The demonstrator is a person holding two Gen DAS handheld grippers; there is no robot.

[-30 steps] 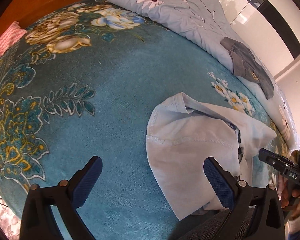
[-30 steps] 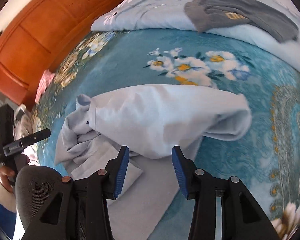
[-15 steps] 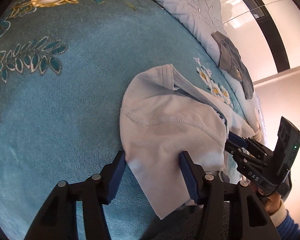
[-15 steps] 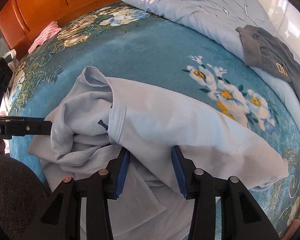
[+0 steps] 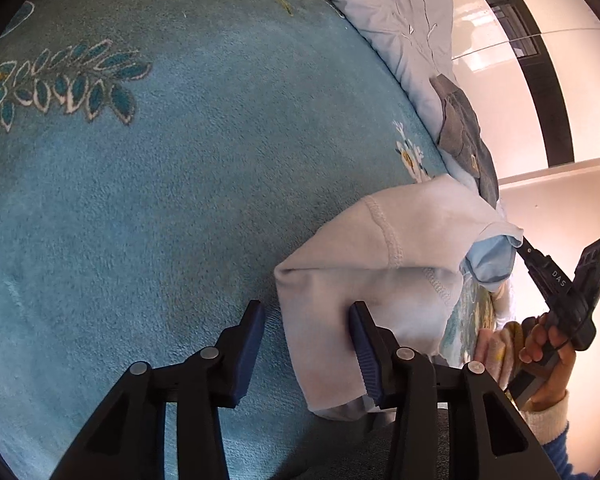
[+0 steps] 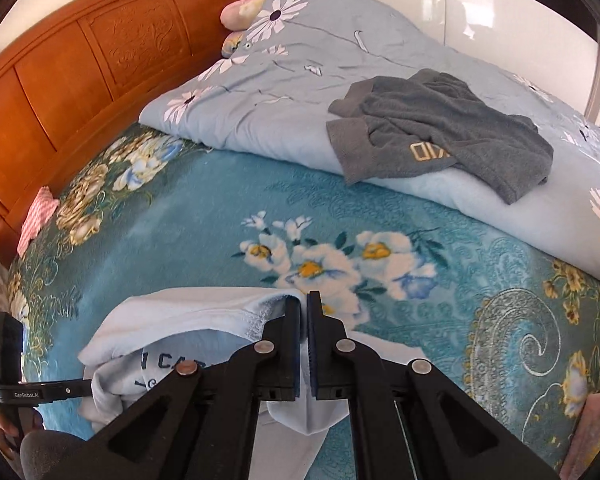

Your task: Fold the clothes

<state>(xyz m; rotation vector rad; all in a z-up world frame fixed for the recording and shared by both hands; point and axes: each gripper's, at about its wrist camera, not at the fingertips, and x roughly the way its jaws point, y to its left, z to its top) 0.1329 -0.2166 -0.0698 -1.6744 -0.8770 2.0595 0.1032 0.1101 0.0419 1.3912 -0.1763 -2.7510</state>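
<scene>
Two claws — one pale shirt [image 5: 384, 264]

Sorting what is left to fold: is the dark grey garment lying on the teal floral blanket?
No, the dark grey garment lies on the pale blue daisy quilt.

A pale blue shirt [image 5: 384, 264] is seen bunched on the teal floral blanket [image 5: 160, 184]. The left gripper [image 5: 306, 342] is closing, with the shirt's near edge between its blue pads. At right, shirt fabric is pinched by the right gripper [image 5: 522, 245], held in a hand [image 5: 544, 350]. A grey garment [image 5: 464, 136] is laid farther off.
</scene>
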